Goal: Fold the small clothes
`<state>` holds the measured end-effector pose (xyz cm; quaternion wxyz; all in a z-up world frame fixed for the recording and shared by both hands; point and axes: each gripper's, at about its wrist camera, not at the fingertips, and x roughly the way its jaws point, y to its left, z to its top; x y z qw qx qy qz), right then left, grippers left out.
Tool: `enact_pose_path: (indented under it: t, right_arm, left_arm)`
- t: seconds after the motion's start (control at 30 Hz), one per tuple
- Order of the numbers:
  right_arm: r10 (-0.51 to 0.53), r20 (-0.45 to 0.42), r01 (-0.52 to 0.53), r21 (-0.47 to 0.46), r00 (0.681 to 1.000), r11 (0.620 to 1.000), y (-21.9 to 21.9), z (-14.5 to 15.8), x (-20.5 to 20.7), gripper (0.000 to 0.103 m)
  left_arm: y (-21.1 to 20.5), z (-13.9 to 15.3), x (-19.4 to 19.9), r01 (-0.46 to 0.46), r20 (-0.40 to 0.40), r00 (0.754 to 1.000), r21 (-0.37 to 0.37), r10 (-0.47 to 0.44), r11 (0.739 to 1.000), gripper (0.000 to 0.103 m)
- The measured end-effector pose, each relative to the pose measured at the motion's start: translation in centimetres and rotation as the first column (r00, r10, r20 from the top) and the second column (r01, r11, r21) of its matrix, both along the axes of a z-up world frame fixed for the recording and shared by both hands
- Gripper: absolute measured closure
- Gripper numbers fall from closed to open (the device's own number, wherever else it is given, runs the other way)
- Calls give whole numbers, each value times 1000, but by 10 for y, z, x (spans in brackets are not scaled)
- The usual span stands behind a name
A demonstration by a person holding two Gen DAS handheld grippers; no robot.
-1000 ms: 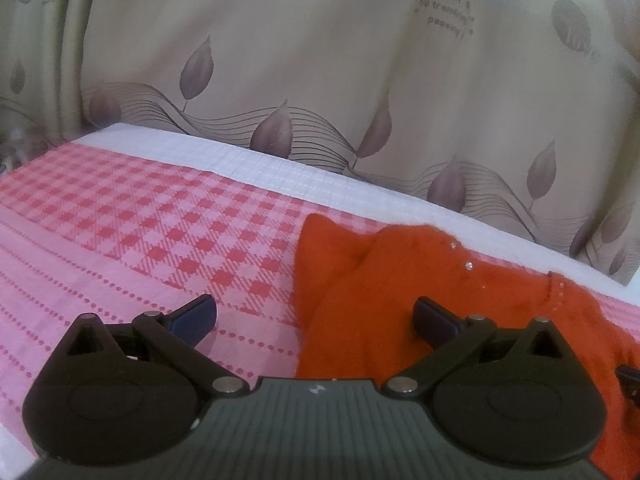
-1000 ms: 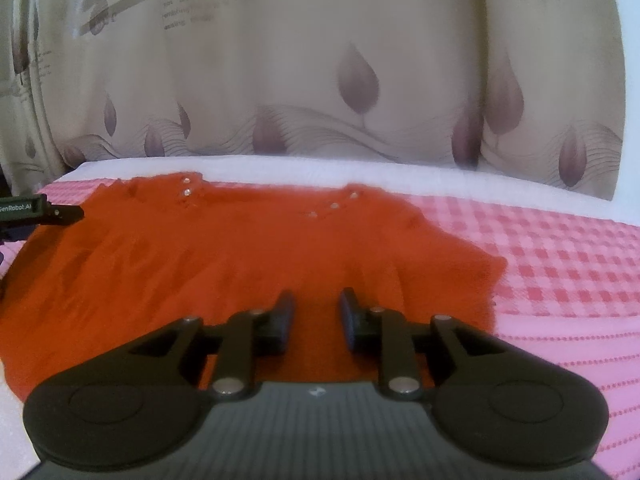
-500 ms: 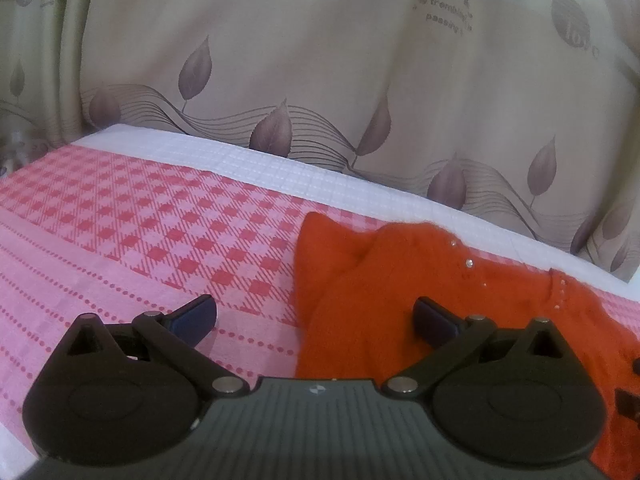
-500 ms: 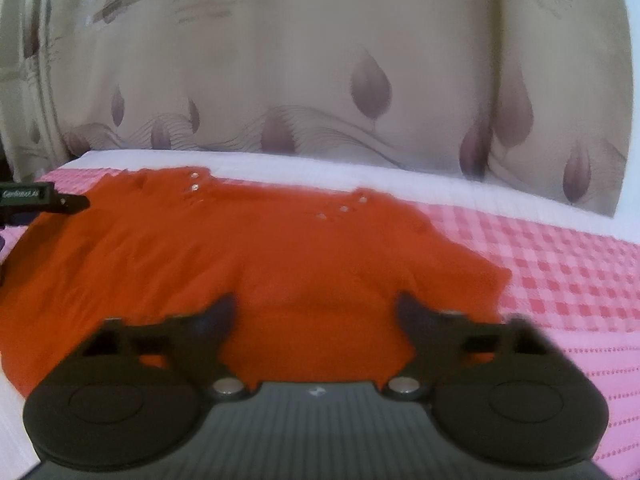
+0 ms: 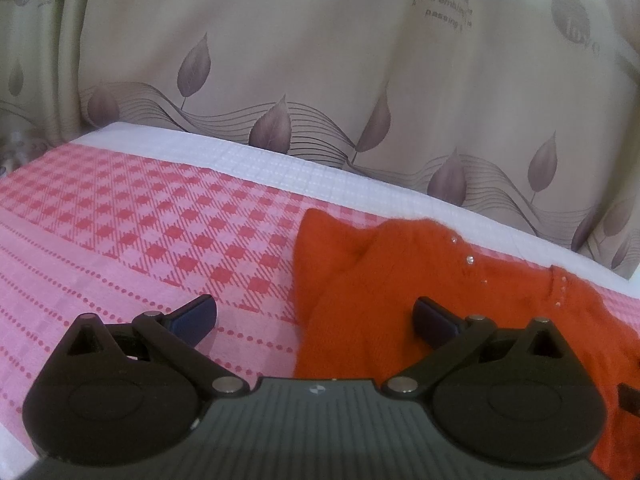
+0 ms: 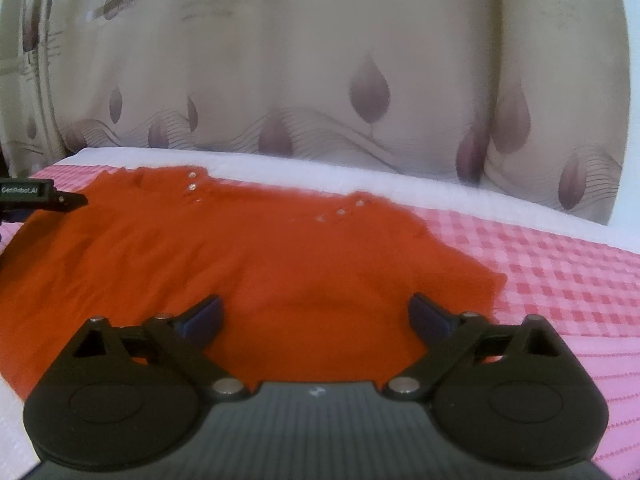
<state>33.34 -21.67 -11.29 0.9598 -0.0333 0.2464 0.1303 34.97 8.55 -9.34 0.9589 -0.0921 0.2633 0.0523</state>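
A pink bedcover (image 5: 120,248) spreads over the bed, woven in red-and-pink checks with dotted stripes nearer the camera, and a white waffle-textured band (image 5: 280,164) runs along its far edge. Behind hangs a beige curtain (image 5: 320,60), softly pleated, printed with mauve leaves, thin wavy lines and some lettering.

The left tool (image 5: 316,316) hovers with its dark-padded fingers spread wide; nothing sits between the pads. Its left finger is over the dotted cover, its right finger over the left edge of the top (image 5: 360,280).

The top is an orange, fuzzy knit lying flat on the cover, with a row of small shiny studs at each shoulder and a slightly rumpled left sleeve.

In the right wrist view the top (image 6: 260,260) fills the middle, its hem toward the camera. The right tool (image 6: 316,316) has just been opening and now stands fully spread above the hem, the pads clear of the knit.
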Motion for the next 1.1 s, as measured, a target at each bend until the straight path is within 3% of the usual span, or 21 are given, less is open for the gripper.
enact_pose_path:
  t: [0.73, 0.9, 1.1]
  right_arm:
    - [-30, 20, 30, 18, 999, 999, -6, 3, -3, 0]
    - [-28, 22, 28, 19, 999, 999, -6, 4, -3, 0]
    - [-21, 38, 20, 36, 999, 999, -7, 5, -6, 0]
  left_arm:
    - [-3, -3, 13, 40, -87, 996, 24, -38, 999, 0]
    - [9, 2, 17, 164, -107, 980, -42, -168, 985, 1]
    - [32, 5, 29, 308, -133, 940, -56, -313, 950, 19]
